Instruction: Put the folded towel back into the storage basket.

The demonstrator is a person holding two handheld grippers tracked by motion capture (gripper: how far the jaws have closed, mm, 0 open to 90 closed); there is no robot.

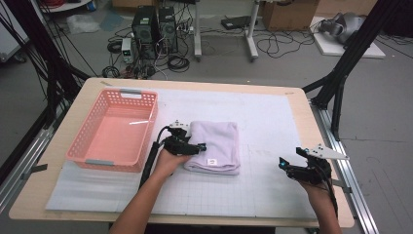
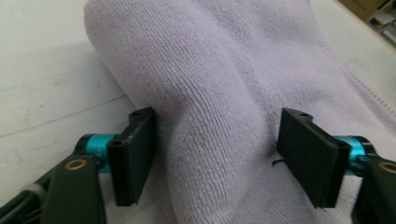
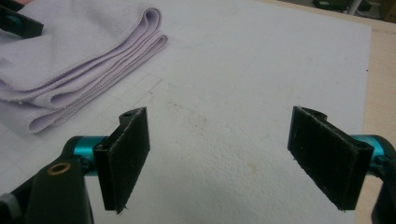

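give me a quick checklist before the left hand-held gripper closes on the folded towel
1. Towel folded and flat on the mat: ok.
2. Left hand-held gripper jaws straddle the towel's folded edge: ok.
3. Pads pressing on the cloth: not ok; the left pad looks to touch it, the right stands off, so no grip yet.
4. All layers between the jaws: cannot tell.
5. Right hand-held gripper open, off the towel, over bare mat: ok.
6. Pink basket beside the towel, nothing in it: ok.

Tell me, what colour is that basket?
Salmon pink basket, clearest in the high view.
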